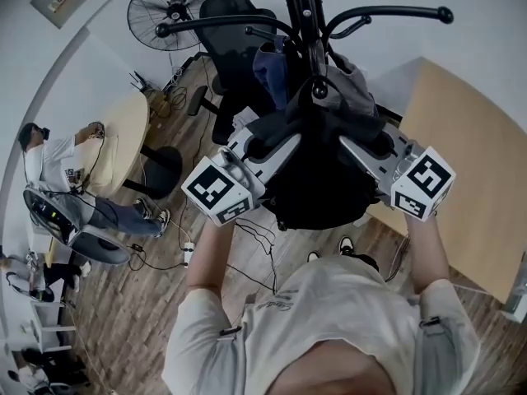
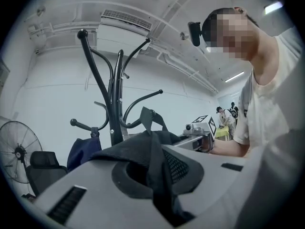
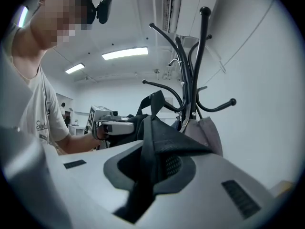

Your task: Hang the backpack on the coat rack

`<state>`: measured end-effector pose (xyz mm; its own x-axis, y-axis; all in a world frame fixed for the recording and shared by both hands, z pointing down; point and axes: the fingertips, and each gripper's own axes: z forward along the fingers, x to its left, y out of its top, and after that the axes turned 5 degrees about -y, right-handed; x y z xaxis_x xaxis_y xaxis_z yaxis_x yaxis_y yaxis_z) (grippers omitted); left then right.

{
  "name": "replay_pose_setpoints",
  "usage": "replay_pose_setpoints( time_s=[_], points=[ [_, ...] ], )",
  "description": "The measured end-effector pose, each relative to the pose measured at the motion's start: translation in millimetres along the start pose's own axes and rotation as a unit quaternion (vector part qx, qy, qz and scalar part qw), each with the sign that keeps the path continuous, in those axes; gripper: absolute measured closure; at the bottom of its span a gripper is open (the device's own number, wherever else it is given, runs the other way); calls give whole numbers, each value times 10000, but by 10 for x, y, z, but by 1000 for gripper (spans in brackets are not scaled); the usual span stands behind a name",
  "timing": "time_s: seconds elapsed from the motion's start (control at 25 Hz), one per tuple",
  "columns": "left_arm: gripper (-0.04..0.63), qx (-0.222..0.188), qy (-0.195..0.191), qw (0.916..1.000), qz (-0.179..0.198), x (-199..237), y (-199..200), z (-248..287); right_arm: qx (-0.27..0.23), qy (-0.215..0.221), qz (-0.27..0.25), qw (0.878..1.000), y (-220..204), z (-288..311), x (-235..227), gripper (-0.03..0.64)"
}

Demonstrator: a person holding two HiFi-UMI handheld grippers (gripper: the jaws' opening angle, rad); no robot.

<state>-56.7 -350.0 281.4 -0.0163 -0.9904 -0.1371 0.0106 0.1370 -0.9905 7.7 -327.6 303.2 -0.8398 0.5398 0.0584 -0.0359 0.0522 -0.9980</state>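
Observation:
I hold a black backpack [image 1: 317,175] up between both grippers, right in front of the black coat rack [image 1: 306,23]. My left gripper [image 1: 276,145] is shut on one mesh shoulder strap [image 2: 157,168]. My right gripper [image 1: 360,145] is shut on the other strap [image 3: 148,163]. The backpack's top loop [image 2: 147,118] stands up close to a curved rack arm [image 2: 143,99] and is not over any hook. A blue bag [image 2: 80,151] and a grey bag [image 3: 208,133] hang on the rack's lower hooks. Both grippers point level toward the pole [image 3: 193,80].
A standing fan [image 1: 175,6] and a black office chair [image 1: 235,35] are behind the rack. A wooden table [image 1: 473,179] lies to the right, a round table [image 1: 123,130] with a seated person [image 1: 53,167] to the left. Cables [image 1: 255,237] trail on the floor.

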Motion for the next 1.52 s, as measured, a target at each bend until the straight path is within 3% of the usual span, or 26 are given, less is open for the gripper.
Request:
replay_pose_setpoints(
  time_s=[0.16,0.8,0.92,1.08,1.24,1.52],
  points=[
    [552,84,-8,9998,-194,75,-219,43,162,-145,144,9997,-210,52,-79,581],
    [543,194,82,9995,-237,257,-378,164,147,-521,149,9984,-326,105,-233,557],
    [532,199,46,9995,-260,270,-382,144,-41,-436,243,9987,-300,56,-213,515],
    [484,-27,-37,9981,-621,281,-311,-43,-192,-396,308,9986,-236,-12,-124,454],
    [460,-207,136,9965,-802,303,-268,-249,-79,-831,411,9957,-193,-93,-141,442],
    [436,81,659,9978,-31,192,-342,-317,400,-1566,-87,9868,-149,-292,-146,425]
  ],
)
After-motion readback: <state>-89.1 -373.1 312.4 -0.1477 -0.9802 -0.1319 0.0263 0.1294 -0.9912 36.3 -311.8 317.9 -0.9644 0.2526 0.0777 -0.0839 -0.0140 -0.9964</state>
